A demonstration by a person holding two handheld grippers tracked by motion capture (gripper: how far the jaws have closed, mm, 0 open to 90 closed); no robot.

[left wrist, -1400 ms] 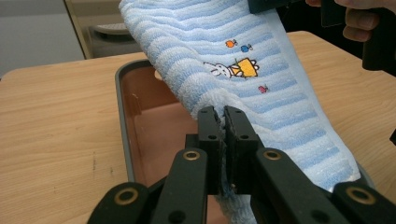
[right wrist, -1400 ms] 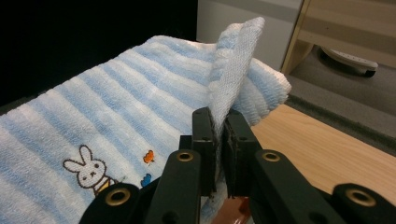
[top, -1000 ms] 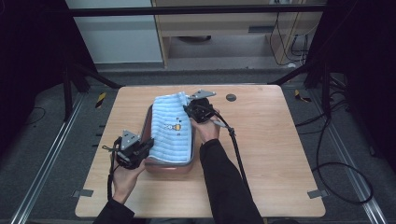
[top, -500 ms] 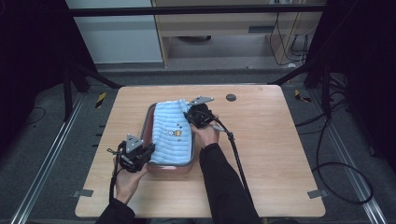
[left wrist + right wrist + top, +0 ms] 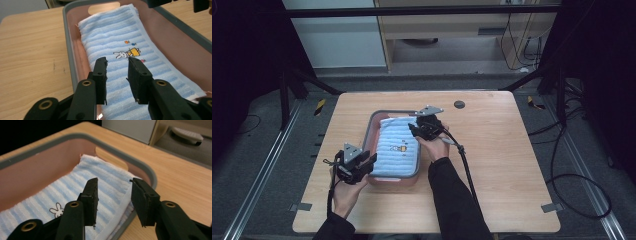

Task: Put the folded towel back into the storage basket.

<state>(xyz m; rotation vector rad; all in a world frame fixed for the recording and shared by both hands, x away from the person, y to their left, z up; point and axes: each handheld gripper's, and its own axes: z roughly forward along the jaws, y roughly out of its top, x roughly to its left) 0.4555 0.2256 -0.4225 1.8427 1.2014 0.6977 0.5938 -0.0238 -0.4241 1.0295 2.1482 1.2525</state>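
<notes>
A folded blue striped towel (image 5: 398, 146) with a small rabbit picture lies inside the pink, grey-rimmed bin (image 5: 373, 126) on the wooden table (image 5: 502, 165), while the left claw (image 5: 117, 72) and right claw (image 5: 113, 195) hover over it, both released and empty.

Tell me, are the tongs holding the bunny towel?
No. Both the left tongs and right tongs are open above the blue striped towel lying in the pink plastic basin.
</notes>
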